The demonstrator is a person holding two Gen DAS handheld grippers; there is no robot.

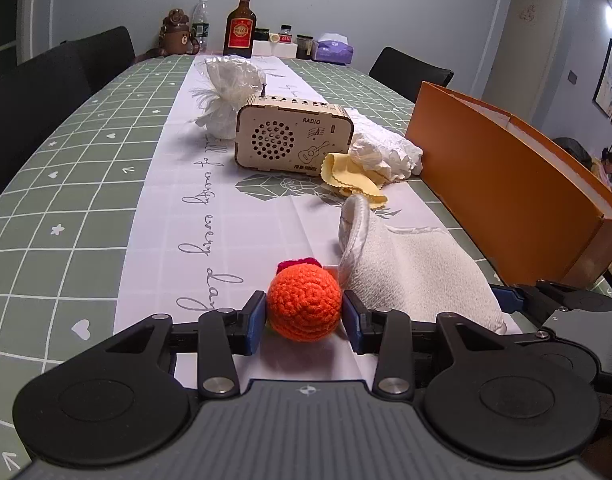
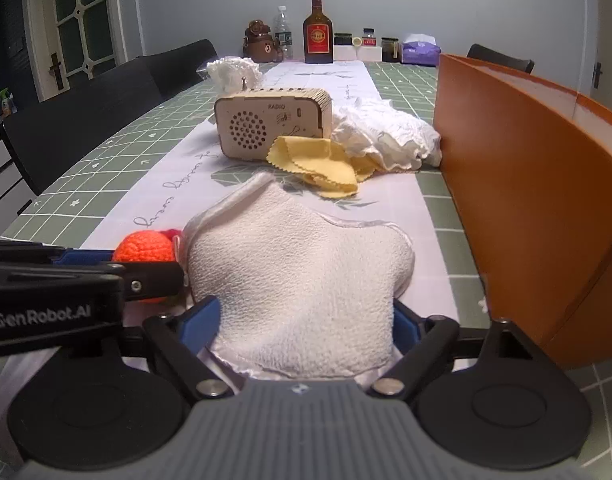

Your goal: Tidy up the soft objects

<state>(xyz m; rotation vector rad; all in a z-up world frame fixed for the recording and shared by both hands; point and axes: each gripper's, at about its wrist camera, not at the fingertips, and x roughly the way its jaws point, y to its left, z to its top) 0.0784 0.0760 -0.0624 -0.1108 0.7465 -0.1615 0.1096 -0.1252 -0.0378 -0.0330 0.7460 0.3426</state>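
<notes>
left gripper [image 1: 303, 314] angled down, clamps orange crochet ball [image 1: 304, 300] | right gripper [image 2: 303, 326] angled down, jaws spread around white towel [image 2: 301, 280], contact unclear | door only right view

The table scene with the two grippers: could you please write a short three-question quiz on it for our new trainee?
1. True or false: the left gripper is closed on the orange crochet ball.
2. What lies between the right gripper's blue fingers? A) yellow cloth B) white terry mitt C) wooden radio
3. Fill in: the orange box stands on the ___ side of the right wrist view.

Key: 1 true; 2 B; 3 right.
</notes>
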